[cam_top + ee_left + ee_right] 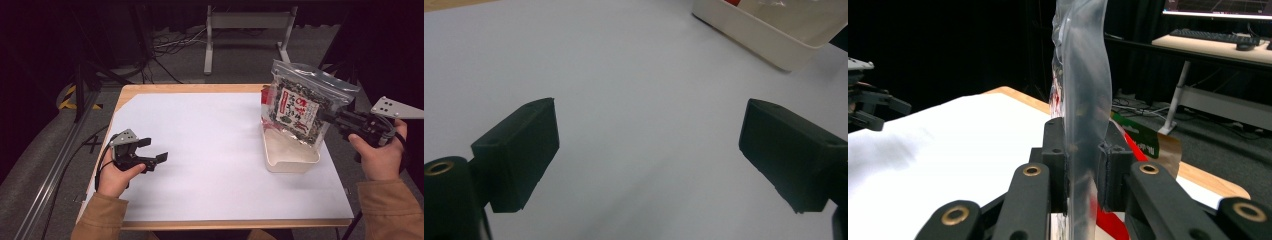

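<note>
High view: right gripper (334, 118) is clamping the right edge of a clear zip bag of dark dried flakes (300, 102), holding it upright and tilted over the white tray (289, 162), which is sitting near the right edge of the table (200, 150), roughly mid-depth; the bag's bottom edge is hanging just inside the tray's far end, contact not clear. Right hand (381, 155) is sitting off the table's right edge. Left gripper (150, 150) is resting low near the left edge toward the near corner, jaws spread wide, nothing between them. Left gripper view: both black fingers (521, 155) are standing far apart over bare white table surface; tray's corner (774, 42) is showing at the top right. Right gripper view: jaws are pinching narrow on the bag's clear plastic edge (1083, 100), which is rising straight up between the pads (1112, 172); red and green print is showing behind the jaws. Left gripper (870, 112) is visible far left over the table.
</note>
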{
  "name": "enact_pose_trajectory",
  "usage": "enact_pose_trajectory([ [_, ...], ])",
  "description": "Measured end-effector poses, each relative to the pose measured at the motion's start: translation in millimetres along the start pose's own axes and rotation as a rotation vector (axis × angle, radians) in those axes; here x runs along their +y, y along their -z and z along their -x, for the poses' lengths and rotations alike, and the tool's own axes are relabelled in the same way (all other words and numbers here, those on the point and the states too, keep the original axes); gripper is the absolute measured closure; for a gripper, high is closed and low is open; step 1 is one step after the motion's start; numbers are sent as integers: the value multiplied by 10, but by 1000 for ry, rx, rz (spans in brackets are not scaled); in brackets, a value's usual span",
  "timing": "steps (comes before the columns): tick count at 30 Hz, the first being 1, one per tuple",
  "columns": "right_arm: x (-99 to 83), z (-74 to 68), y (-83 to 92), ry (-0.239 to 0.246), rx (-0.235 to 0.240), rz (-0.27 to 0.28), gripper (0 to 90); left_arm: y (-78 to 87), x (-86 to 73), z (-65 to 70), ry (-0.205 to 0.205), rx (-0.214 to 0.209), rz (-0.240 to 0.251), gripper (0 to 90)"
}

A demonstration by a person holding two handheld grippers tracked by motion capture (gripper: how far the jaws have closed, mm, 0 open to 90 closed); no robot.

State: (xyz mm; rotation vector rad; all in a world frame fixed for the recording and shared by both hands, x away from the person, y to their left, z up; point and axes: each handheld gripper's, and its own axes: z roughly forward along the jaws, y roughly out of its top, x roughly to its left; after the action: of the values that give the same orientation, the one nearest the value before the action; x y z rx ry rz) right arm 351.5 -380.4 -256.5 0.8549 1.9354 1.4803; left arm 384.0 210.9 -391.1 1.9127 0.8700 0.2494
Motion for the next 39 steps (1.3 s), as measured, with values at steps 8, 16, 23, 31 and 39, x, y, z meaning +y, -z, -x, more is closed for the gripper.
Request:
enact_pose_trajectory([
  [8,-96,35,-39,-11,-15,-24,773,2,-6,-10,4,4,2,100],
  [16,-166,44,-77,-7,-26,-52,772,-1,-4,-3,3,2,0,100],
  [23,-242,51,-95,-7,-22,-68,772,-3,-5,0,8,-3,-2,100],
  [31,-326,34,-130,-9,-10,-96,772,-4,-5,3,6,-3,1,100],
  [39,-403,18,-177,-4,-11,-136,771,1,-8,3,12,-4,0,100],
])
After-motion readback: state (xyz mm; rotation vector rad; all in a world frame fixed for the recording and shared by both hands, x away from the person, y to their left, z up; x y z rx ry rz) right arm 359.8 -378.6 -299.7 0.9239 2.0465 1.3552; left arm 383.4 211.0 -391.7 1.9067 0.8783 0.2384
